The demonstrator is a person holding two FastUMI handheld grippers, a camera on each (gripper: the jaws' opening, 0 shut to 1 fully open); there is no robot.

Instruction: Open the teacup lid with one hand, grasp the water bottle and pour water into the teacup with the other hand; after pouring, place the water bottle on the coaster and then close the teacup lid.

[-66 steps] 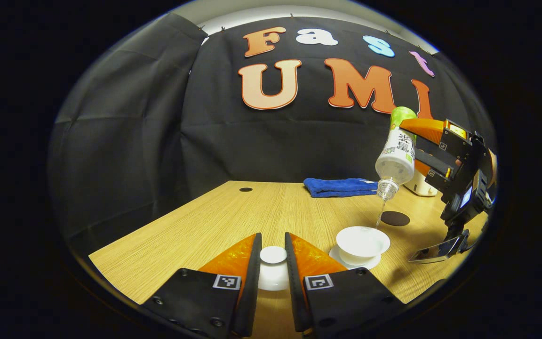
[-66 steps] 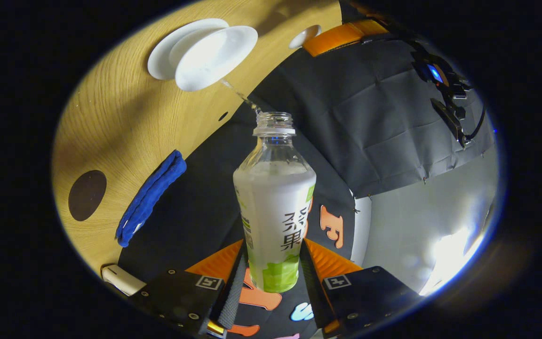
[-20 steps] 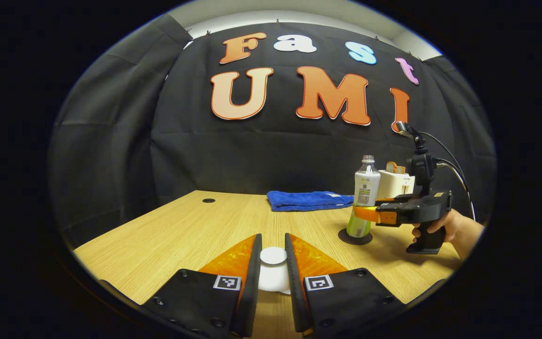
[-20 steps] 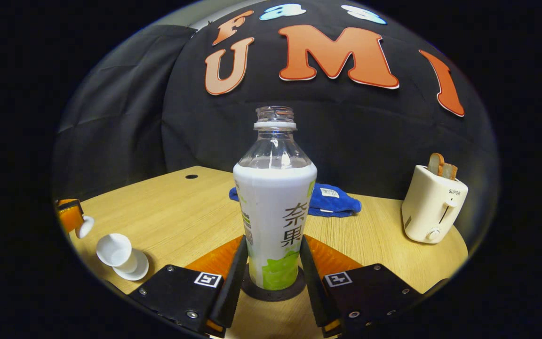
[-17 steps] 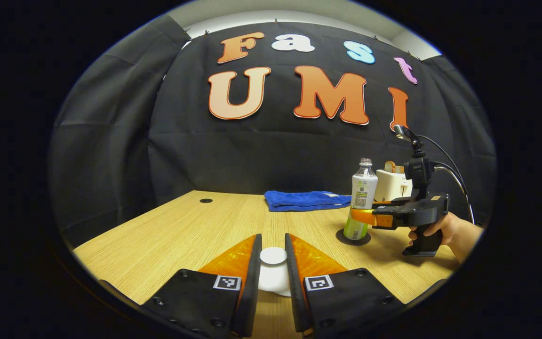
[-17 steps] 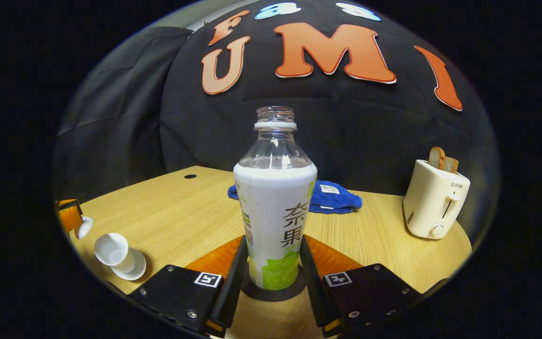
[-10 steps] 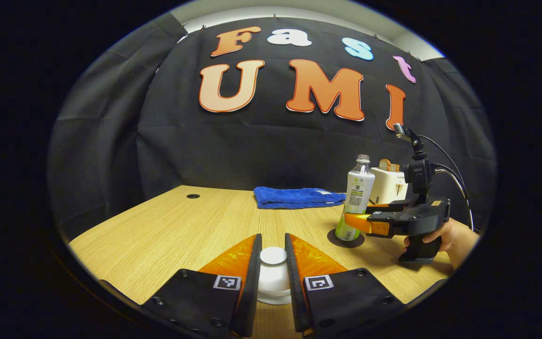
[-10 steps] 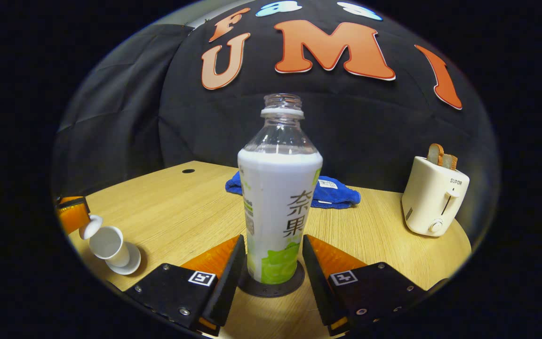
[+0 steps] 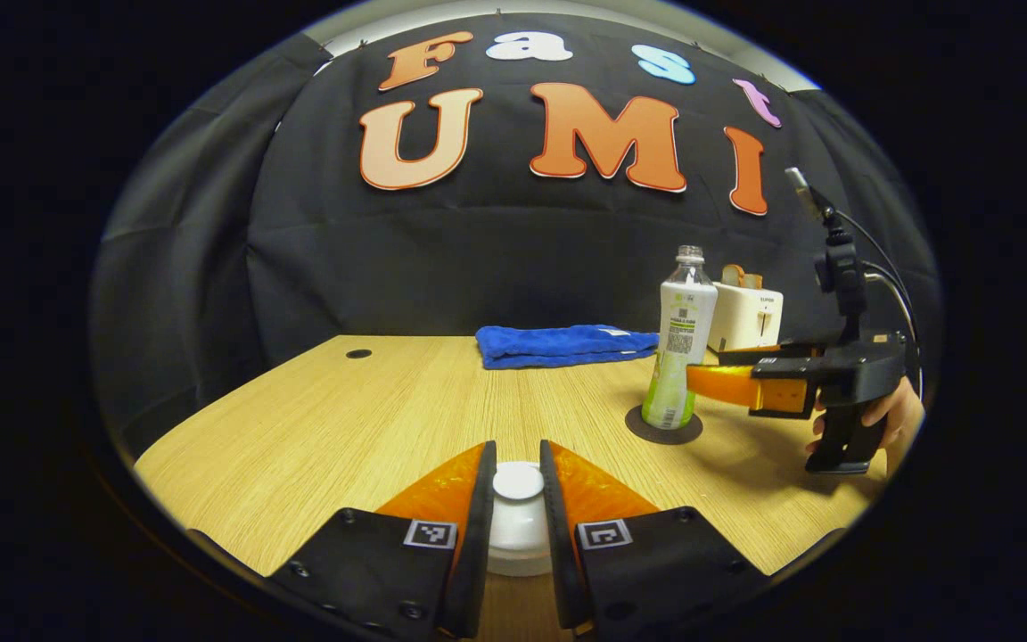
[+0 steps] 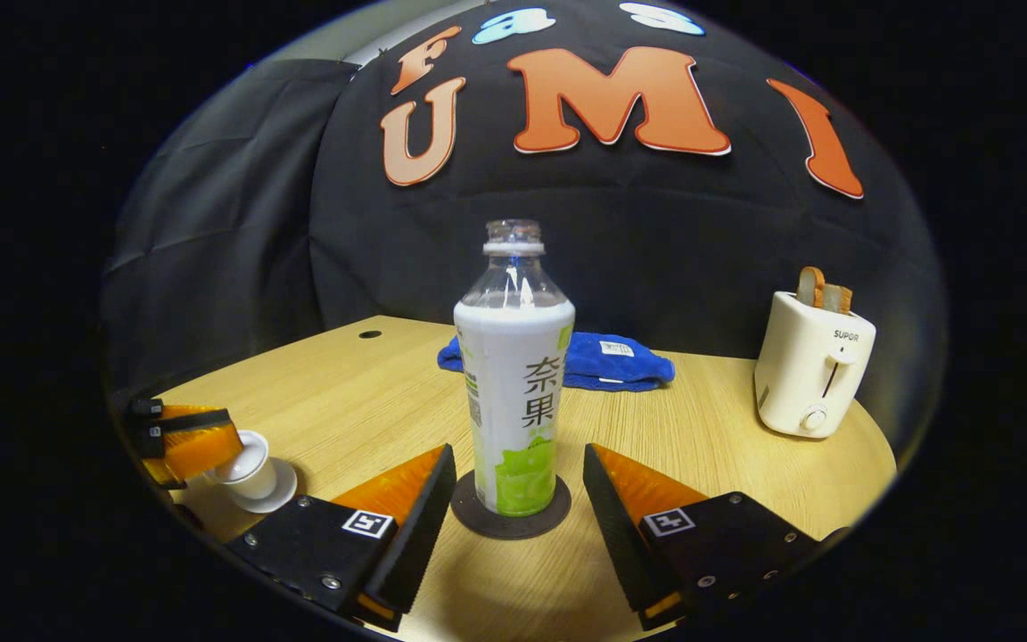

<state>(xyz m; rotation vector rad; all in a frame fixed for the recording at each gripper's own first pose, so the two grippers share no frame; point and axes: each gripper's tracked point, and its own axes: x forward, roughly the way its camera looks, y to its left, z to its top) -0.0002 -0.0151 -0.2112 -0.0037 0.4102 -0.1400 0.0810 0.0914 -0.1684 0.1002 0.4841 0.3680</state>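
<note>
The water bottle (image 10: 518,392), uncapped with a white and green label, stands upright on the dark round coaster (image 10: 511,519). My right gripper (image 10: 518,453) is open, its fingers apart on either side of the bottle and touching nothing. In the left gripper view the bottle (image 9: 681,357) stands on the coaster (image 9: 663,426) with the right gripper (image 9: 717,379) just to its right. My left gripper (image 9: 517,455) is shut on the knob of the white lid (image 9: 518,481). The lid sits over the white teacup (image 10: 250,465) on its saucer (image 10: 280,491); I cannot tell whether lid and cup touch.
A folded blue cloth (image 10: 598,361) lies at the back of the wooden table (image 10: 727,464). A cream toaster (image 10: 809,374) with bread slices stands at the back right. A hand (image 9: 890,417) holds the right gripper's handle. A small dark hole (image 9: 357,354) marks the table's far left.
The bottle went from pouring to upright on the coaster. My right gripper opened and drew back from it. My left gripper carried the lid over the teacup.
</note>
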